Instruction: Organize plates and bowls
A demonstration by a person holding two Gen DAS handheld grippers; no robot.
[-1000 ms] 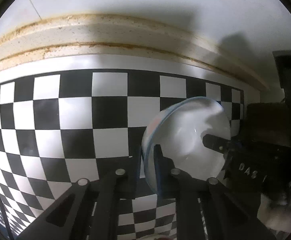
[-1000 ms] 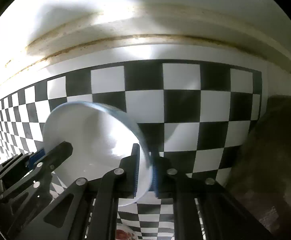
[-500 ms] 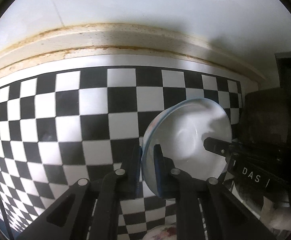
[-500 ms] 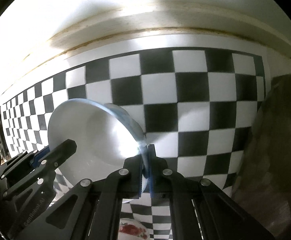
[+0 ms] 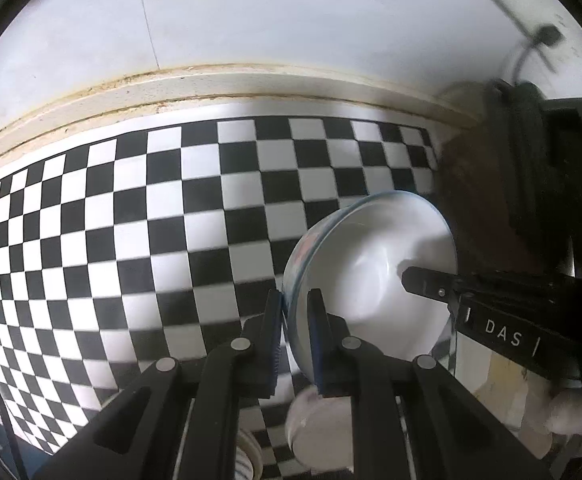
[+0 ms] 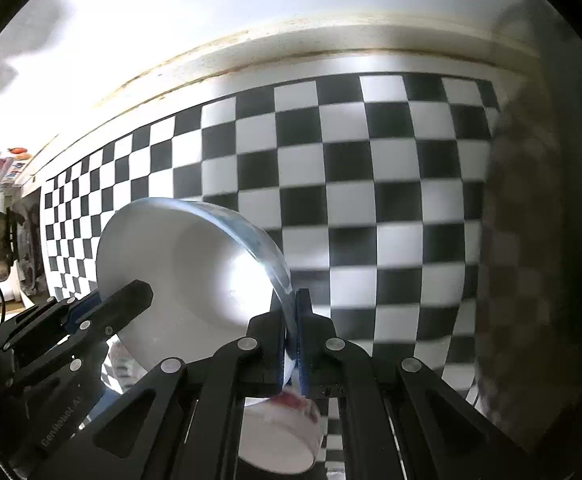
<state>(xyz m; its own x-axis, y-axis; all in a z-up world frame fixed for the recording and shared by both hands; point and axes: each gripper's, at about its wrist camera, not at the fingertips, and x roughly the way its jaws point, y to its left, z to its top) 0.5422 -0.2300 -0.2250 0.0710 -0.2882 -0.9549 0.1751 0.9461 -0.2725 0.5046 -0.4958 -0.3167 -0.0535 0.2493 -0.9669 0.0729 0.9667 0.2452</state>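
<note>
Both grippers have carried the bowl up and away from the checkered surface since a second ago: the squares read smaller now, more of the pale wall shows at the top of each frame, and crockery that was barely visible below has come into view.

Left-wrist view, left to right: black-and-white checkered mat (image 5: pixel 139 216) fills the left and centre; my left gripper (image 5: pixel 294 340) sits at lower centre, pinched tight on the rim of the white ceramic bowl with a thin blue edge line (image 5: pixel 375 280), one finger outside the wall, one inside. At right the other gripper's finger reaches into the bowl. Below, a second white bowl (image 5: pixel 319 436) rests on the mat.

Right-wrist view, left to right: left gripper enters at lower left; the same bowl (image 6: pixel 187 276) hangs tilted at centre-left, mouth toward that gripper; my right gripper (image 6: pixel 291 344) at lower centre is clamped on the opposite rim. Beneath it sits a white bowl with red floral print (image 6: pixel 283 436), lying on the mat.

Progress, my read: early to midway. One bowl is airborne in a two-handed hold, not yet placed. At least one more piece waits below. Destination not visible; likely a stack.
</note>
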